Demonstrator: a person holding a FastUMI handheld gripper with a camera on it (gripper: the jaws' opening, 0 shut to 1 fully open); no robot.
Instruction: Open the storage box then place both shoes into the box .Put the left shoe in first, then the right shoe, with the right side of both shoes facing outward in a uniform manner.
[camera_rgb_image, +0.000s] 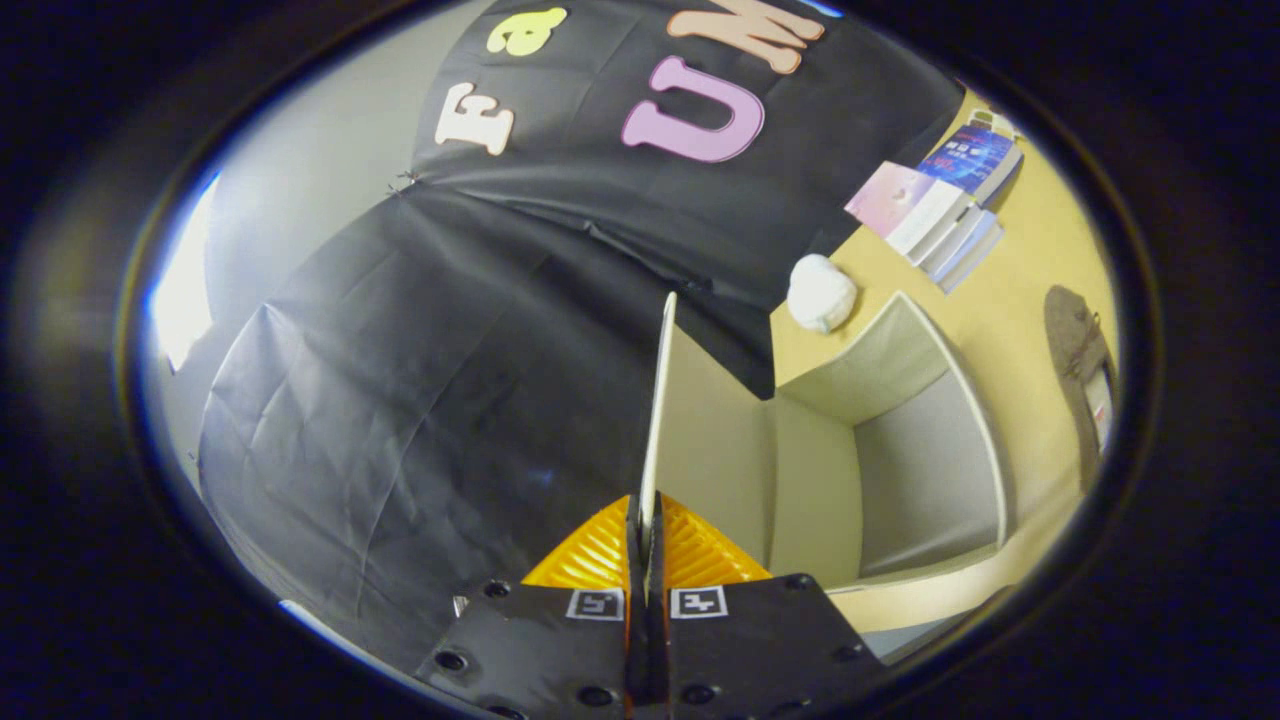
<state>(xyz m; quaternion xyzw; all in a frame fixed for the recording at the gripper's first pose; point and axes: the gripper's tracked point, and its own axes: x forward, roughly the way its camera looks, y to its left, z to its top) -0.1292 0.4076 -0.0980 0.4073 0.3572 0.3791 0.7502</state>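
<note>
Gripper (648, 520): rolled sideways, its fingers pinching the thin edge of the lid (657, 400), nearly closed on it. Lid: standing edge-on, swung away from the box (905, 450). Box: lying open beside the fingers on the yellow table (1030, 260). Beyond it: a white ball (821, 292), stacked books (940, 205) and a dark shoe (1078, 345).

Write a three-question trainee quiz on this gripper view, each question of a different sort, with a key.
1. True or false: the claw is shut on the box lid.
2. The white rounded object lies: A) inside the storage box; B) on the yellow table beyond the box; C) between the claw's fingers.
3. Fill in: the open box interior looks ____ of shoes.

Key: 1 true; 2 B; 3 empty.
</note>
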